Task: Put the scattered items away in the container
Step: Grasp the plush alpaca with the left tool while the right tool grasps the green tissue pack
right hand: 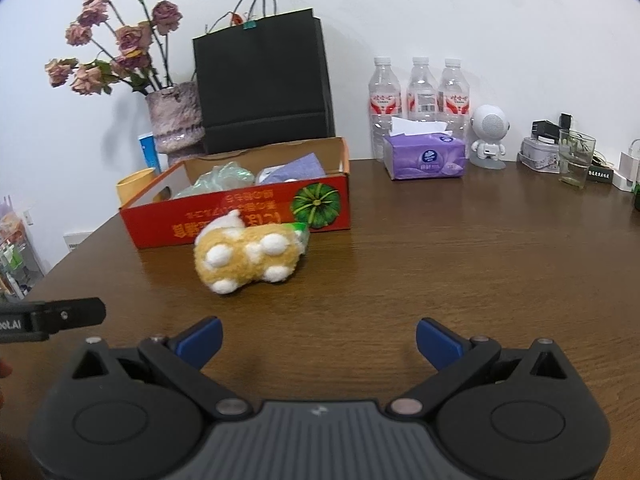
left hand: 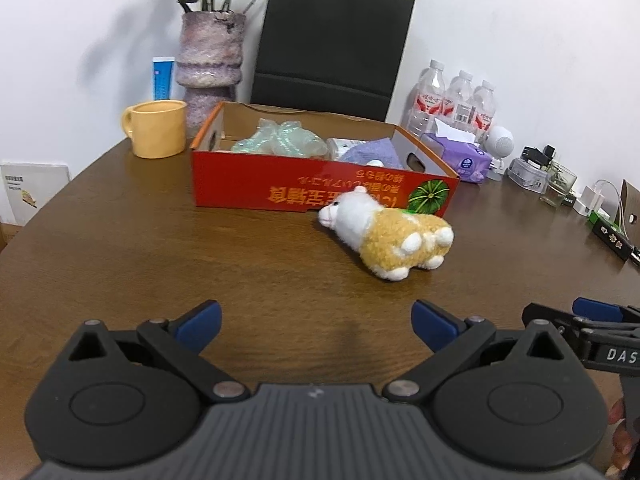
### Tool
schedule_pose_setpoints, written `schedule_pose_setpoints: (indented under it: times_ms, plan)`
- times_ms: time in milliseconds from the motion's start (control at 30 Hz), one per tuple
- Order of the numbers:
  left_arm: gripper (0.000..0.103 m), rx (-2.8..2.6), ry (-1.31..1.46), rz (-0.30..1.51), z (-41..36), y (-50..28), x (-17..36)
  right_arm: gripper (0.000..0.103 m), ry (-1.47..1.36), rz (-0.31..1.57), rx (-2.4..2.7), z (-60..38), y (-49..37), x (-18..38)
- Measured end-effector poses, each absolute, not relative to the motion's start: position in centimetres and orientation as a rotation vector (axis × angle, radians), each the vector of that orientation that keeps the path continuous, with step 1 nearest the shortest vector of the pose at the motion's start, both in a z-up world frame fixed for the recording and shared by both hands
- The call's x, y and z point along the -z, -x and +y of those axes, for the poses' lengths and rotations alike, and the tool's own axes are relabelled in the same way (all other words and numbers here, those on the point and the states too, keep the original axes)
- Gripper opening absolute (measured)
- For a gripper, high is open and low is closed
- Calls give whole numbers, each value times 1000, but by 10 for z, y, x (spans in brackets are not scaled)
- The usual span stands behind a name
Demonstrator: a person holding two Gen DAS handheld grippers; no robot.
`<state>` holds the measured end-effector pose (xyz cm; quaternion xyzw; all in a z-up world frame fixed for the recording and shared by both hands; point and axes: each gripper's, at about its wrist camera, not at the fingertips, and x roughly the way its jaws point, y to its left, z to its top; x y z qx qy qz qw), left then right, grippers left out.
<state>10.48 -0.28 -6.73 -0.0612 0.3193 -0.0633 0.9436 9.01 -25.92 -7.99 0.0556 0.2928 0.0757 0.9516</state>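
- A brown wooden table (left hand: 160,264) holds a red cardboard box (left hand: 320,184) with an open top, printed with a green pumpkin picture on its front wall
- Inside the box there are already a crumpled greenish plastic wrap (left hand: 280,140) and a folded purple cloth (left hand: 372,152)
- A plush alpaca toy (left hand: 392,236), tan fleece with a white head and white feet, lies on its side on the table just in front of the box, its head near the front wall; whether it touches the box I cannot tell
- It looks like the one scattered item left to put away
- The left gripper (left hand: 316,320) hovers low over the table, its blue-tipped jaws spread wide with nothing between them, the toy ahead and a little to its right
- The right gripper (right hand: 318,340) is likewise spread wide and empty, with the toy ahead and to its left, feet turned towards it
- The toy is probably very light, soft and squashy, not fragile and not slippery
- A good hold is likely across the round middle of the body, since the fleece will compress under the pads; the small feet and head would give a weaker grip
- At the back stand a vase of dried roses (right hand: 176,120), a black paper bag (right hand: 264,84), a yellow mug (left hand: 158,128), water bottles (right hand: 420,92) and a purple tissue pack (right hand: 424,158)
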Motion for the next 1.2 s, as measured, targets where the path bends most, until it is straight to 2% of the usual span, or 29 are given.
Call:
schedule_pose_setpoints:
  times_ms: [400,767,900,1033,1200]
  plan:
    - [103,98,197,752,-27,-202,56,103,-57,588,-180,-277,-149,75]
    - [102,27,240,902,-54,-283,78,103,7,645,-237,-281,-218,83]
    - [90,19,239,942,-60,-297,87,103,-67,699,-250,-289,-235,94]
    - [67,35,253,961,-51,-302,93,103,-63,719,-263,-285,-242,99]
    - [62,49,288,941,-30,-299,94,103,-78,722,-296,-270,-252,99]
